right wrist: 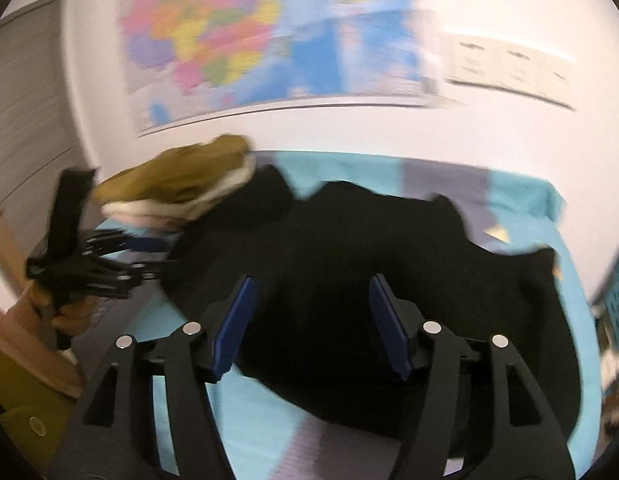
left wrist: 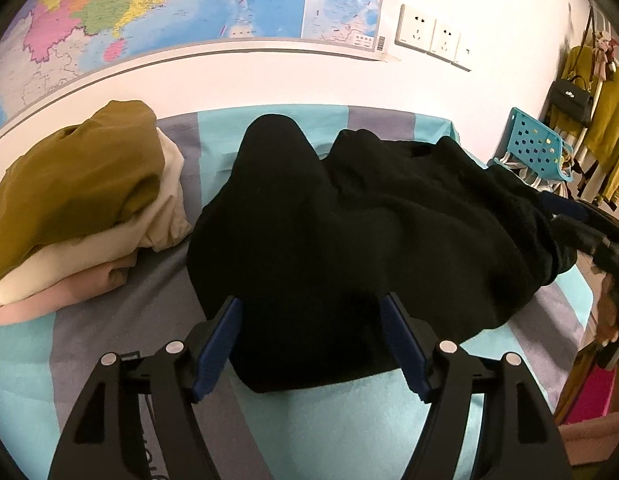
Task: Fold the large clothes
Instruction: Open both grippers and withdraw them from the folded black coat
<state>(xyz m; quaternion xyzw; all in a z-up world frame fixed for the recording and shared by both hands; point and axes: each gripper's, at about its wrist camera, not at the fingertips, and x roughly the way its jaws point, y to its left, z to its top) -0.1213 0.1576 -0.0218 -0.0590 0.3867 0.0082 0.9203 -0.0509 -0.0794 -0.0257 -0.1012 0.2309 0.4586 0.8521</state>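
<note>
- Two views reach me; from the left wrist I see my left claw (left wrist: 311, 312) with its blue pads spread apart, holding nothing, poised over the near edge of the large black knitted garment (left wrist: 361, 216).
- That black garment lies rumpled across the middle of the turquoise-and-grey striped bedsheet (left wrist: 109, 312), one rounded part reaching toward the wall.
- To its left sits a stack of folded clothes in mustard, cream and pink (left wrist: 77, 208), just beside the black garment.
- On the white wall behind hang a colourful paper map (left wrist: 189, 4) and a row of white wall sockets (left wrist: 433, 36); a turquoise perforated plastic basket (left wrist: 533, 144) stands off the sheet's far right corner.
- My right claw (left wrist: 585, 228) shows dimly at the right edge, next to the garment's right side.
- From the right wrist, heavily blurred, my right claw (right wrist: 311, 320) also has its pads apart and empty above the black garment (right wrist: 389, 248).
- I see the left claw (right wrist: 145, 252) at the left, near the garment's left edge, in front of the folded stack (right wrist: 177, 180).
</note>
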